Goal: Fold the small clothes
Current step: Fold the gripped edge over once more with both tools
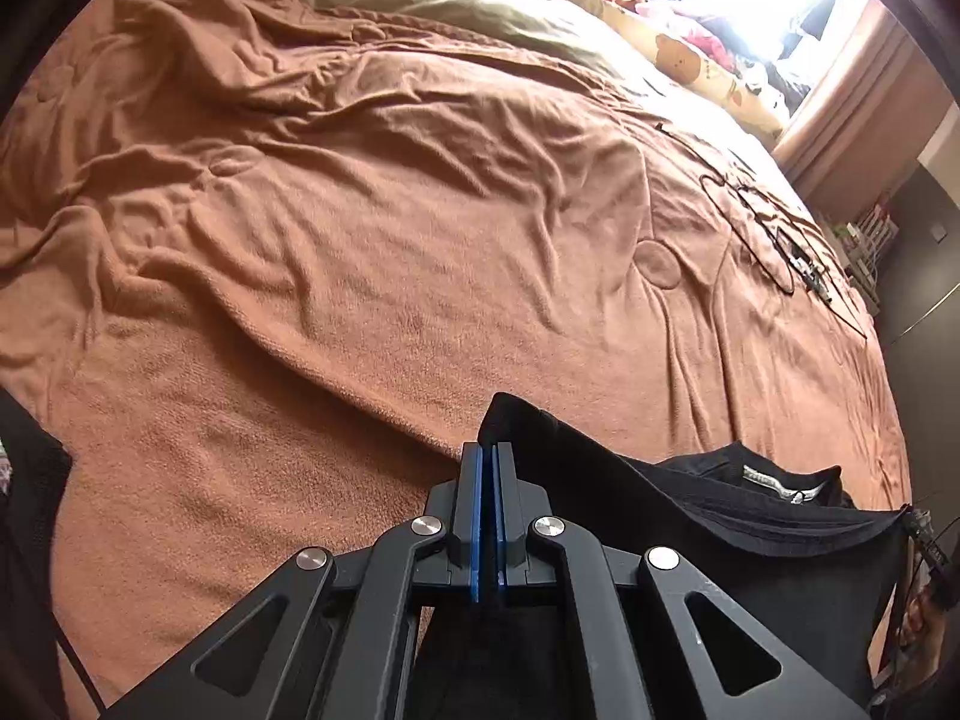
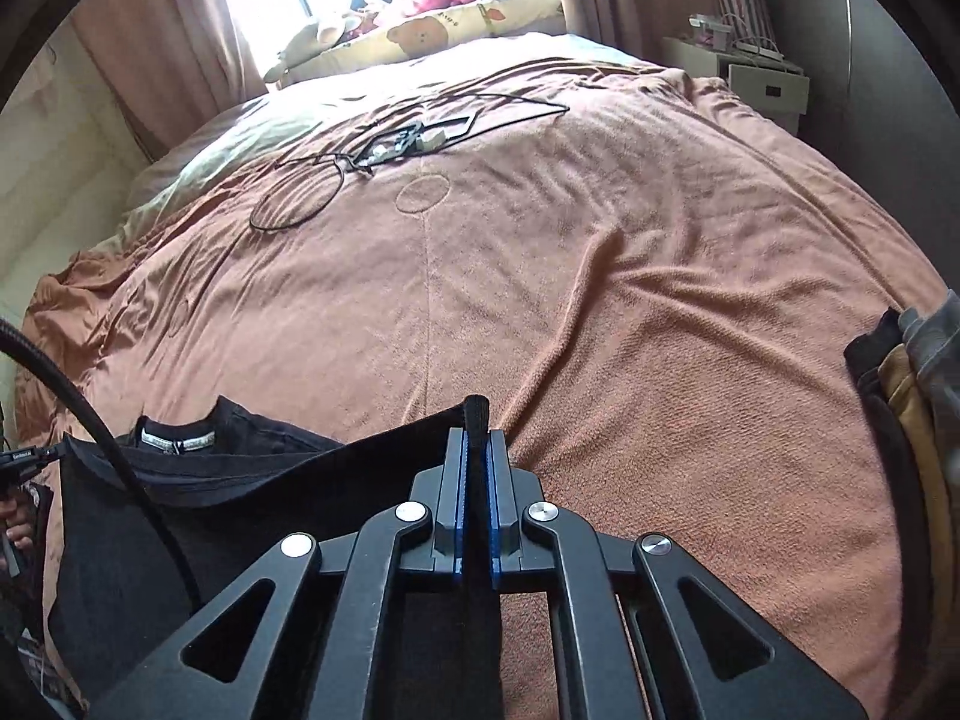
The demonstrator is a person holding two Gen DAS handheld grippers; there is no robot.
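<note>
Both tools are raised above the near edge of the bed (image 2: 600, 240). The left tool (image 1: 487, 450) and right tool (image 2: 474, 435) each pinch an end of the black garment (image 2: 240, 480), stretched between them.

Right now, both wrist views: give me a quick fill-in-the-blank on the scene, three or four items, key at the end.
1. The left gripper and the right gripper are each shut on a ____ garment.
2. The garment hangs over a bed with a ____ blanket.
3. The coiled black cable lies on the ____.
4. The bear-print pillow sits near the bright ____.

Missing words: black; brown; blanket; window
</note>
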